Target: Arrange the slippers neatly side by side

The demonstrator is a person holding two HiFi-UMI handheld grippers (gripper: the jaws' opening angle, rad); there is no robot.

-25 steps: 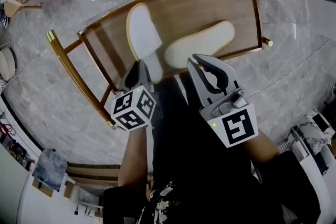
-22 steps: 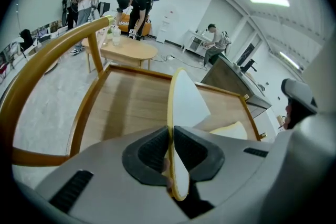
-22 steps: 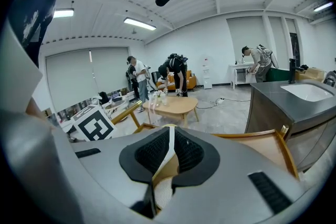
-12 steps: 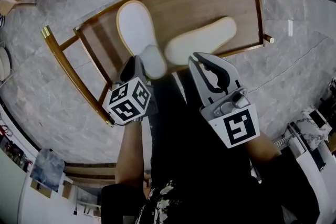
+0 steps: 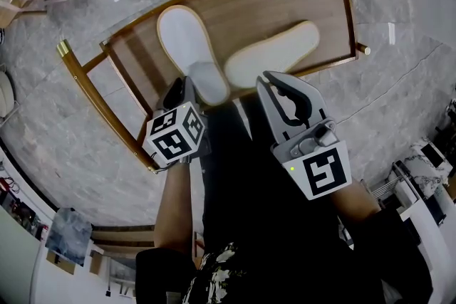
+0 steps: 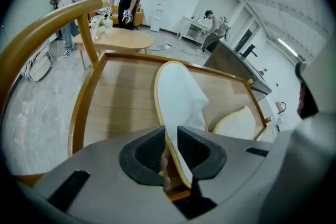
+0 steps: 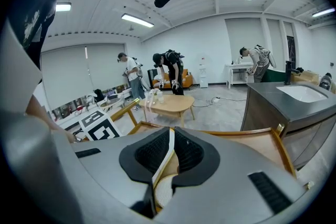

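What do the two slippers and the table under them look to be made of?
The left slipper seems soft white cloth, judging by its limp creased upper, with a thin yellowish foam-like sole edge. The right slipper looks alike, cream, dotted in the left gripper view. The table seems wood or veneer, matt, straight-grained; its raised rim is glossier.

Smooth white cloth slipper (image 5: 184,39), cream textured slipper (image 5: 274,53), satin wood table (image 5: 285,3), glossy stone floor (image 5: 406,82)
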